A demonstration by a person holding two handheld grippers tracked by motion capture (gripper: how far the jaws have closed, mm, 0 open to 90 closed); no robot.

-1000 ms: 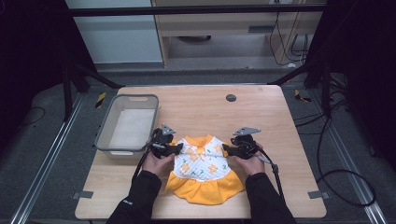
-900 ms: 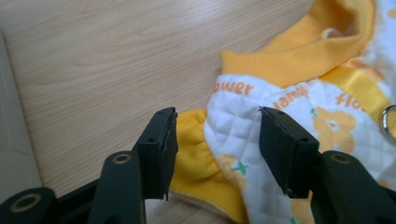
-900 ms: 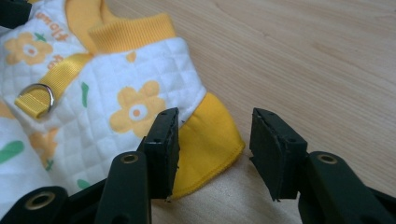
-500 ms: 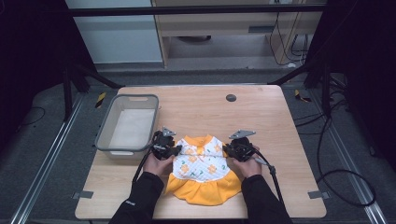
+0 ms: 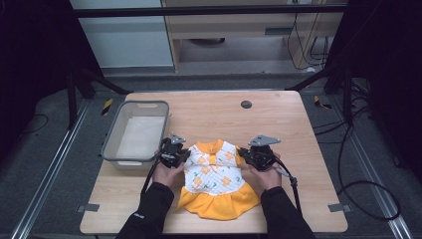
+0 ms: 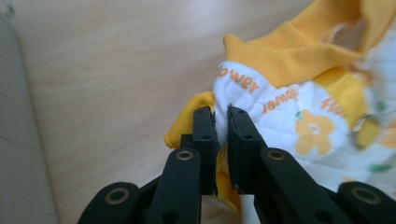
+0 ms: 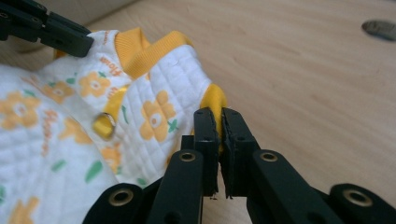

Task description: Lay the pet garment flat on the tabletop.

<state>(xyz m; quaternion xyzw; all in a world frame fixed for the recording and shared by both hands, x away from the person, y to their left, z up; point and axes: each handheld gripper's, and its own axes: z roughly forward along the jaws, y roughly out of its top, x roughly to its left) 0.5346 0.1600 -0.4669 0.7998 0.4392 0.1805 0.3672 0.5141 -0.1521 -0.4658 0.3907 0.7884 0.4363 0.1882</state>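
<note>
**Dress pinched at both shoulders, lower centre of table**

Dress [image 5: 215,181] lies flat on the wooden table [image 5: 278,124], lower centre of the high view, neck toward the top of the frame, skirt toward the bottom edge. Bodice: white quilted fabric printed with orange flowers, small green leaves and orange lettering. Collar, sleeve cuffs and ruffled skirt: plain orange-yellow, the collar in ribbed knit. 1 metal snap on an orange placket down the front, seen in the right gripper view.

Left gripper [image 5: 183,155], left of the bodice in the high view: its jaws have just been closing and now stand narrow, clamped on the white shoulder fabric [image 6: 223,122] next to the yellow sleeve cuff. Right gripper [image 5: 243,152], right of the bodice: jaws have just been closing, now nearly together, pinching the yellow cuff of the other sleeve [image 7: 219,116]. The left gripper's jaw tips also appear at the upper left of the right gripper view, at the far shoulder.

Grey bin [image 5: 164,110] stands on the table left of centre, near the left gripper.

Hard to read: the lettering is partly cut off by folds. How deep the fabric sits between the pads is hidden by the jaws. Skirt is out of frame in both gripper views. Forearms are cut off by the bottom edge of the high view.
</note>
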